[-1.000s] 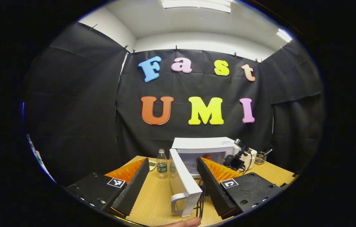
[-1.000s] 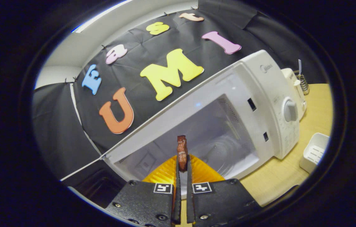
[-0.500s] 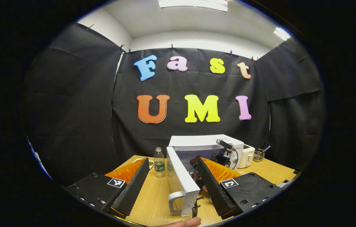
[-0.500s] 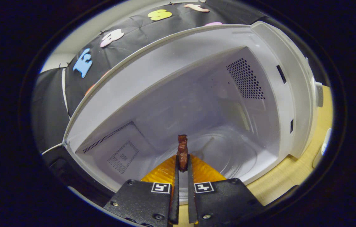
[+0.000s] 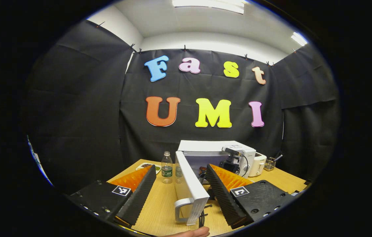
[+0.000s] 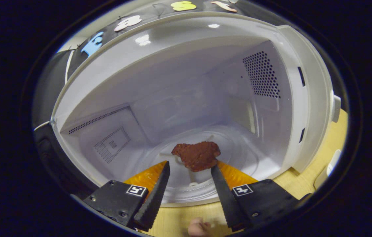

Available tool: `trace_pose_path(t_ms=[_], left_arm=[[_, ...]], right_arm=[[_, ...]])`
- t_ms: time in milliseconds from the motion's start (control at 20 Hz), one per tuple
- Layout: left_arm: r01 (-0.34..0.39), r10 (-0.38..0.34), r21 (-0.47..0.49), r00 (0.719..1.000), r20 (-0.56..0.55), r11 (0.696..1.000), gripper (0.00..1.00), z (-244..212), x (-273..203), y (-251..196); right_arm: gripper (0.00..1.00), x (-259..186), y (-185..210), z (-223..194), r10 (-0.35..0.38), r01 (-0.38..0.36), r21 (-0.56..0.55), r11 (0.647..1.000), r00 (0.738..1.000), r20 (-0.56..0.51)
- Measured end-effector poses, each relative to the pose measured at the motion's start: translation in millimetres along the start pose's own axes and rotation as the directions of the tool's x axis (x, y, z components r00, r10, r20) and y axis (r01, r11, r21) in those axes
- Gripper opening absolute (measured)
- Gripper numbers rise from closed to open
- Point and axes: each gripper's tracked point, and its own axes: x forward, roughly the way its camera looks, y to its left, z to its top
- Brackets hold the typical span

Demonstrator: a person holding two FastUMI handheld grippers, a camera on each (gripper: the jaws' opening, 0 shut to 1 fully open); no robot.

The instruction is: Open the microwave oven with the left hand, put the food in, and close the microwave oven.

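The right gripper (image 6: 189, 169) is spread wide at the mouth of the microwave (image 6: 179, 49), holding nothing. The food (image 6: 197, 155) lies on the oven's glass tray (image 6: 238, 154), just beyond the fingertips. The left gripper (image 5: 181, 171) is also wide apart, empty, with the open door (image 5: 189, 186) between its fingers

Microwave (image 6: 186, 82) mouth wide open; door (image 5: 190, 187) swung aside.

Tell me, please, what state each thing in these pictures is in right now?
microwave door: swung wide open.
microwave: cavity open.
food: lying inside the microwave, released.
right gripper: open, at the cavity's mouth.
left gripper: open, holding nothing.
water bottle: upright on the table, capped.
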Motion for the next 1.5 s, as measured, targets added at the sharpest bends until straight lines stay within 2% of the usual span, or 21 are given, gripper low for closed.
trace_pose_path(t_ms=[100, 150, 200, 300, 550, 600, 750, 950, 1150, 1350, 1500], left_arm=[[-0.006, 0.006, 0.004, 1.0, -0.009, 1.0, 0.94, -3.3, -0.4, 1.2], [-0.012, 0.012, 0.005, 1.0, -0.012, 1.0, 0.94, -3.8, -2.0, 3.2], [-0.017, 0.017, 0.004, 1.0, -0.014, 1.0, 0.94, -4.1, -2.7, 4.7], [-0.025, 0.025, -0.002, 1.0, -0.014, 1.0, 0.94, -5.2, -4.9, 7.2], [-0.038, 0.038, -0.036, 0.999, -0.01, 0.999, 0.94, -4.8, -16.4, 11.4], [-0.041, 0.041, -0.037, 0.999, -0.007, 0.998, 0.94, -4.1, -18.4, 12.4], [-0.051, 0.051, -0.033, 0.999, 0.002, 0.998, 0.94, -3.1, -23.2, 14.9], [-0.05, 0.051, -0.038, 0.999, 0.011, 0.998, 0.94, -2.4, -25.6, 16.3], [-0.048, 0.048, -0.039, 0.999, 0.008, 0.998, 0.94, -5.3, -27.2, 19.1], [-0.039, 0.038, -0.047, 0.999, -0.008, 0.998, 0.94, -15.5, -25.1, 20.0], [-0.068, 0.068, -0.004, 0.998, -0.006, 0.998, 0.94, -27.7, -24.9, 38.5]], right_arm=[[0.84, -9.4, 0.4, -3.1, 0.007, -0.008, -0.037, 0.999, 1.0, -0.031], [0.77, -12.7, 0.0, -4.7, 0.013, -0.015, -0.057, 0.998, 0.999, -0.046], [0.85, -16.3, 1.1, -7.0, 0.025, -0.03, -0.08, 0.996, 0.997, -0.068], [0.85, -21.2, 2.2, -11.7, 0.043, -0.06, -0.145, 0.988, 0.992, -0.122], [0.87, -25.4, 6.3, -24.1, 0.083, -0.183, -0.348, 0.919, 0.955, -0.284], [0.87, -28.8, 5.4, -25.9, 0.088, -0.205, -0.363, 0.909, 0.946, -0.312], [0.87, -44.7, 1.8, -20.2, 0.105, -0.229, -0.337, 0.913, 0.932, -0.348], [0.87, -70.7, -6.8, -2.0, 0.112, -0.225, -0.35, 0.909, 0.943, -0.314], [0.87, -113.4, -11.2, 33.1, 0.162, -0.232, -0.329, 0.915, 0.961, -0.225], [0.87, -176.9, -12.5, 76.0, 0.226, -0.25, -0.317, 0.915, 0.968, -0.11], [0.86, -229.3, -20.3, 111.7, 0.256, -0.236, -0.344, 0.909, 0.967, 0.011]])
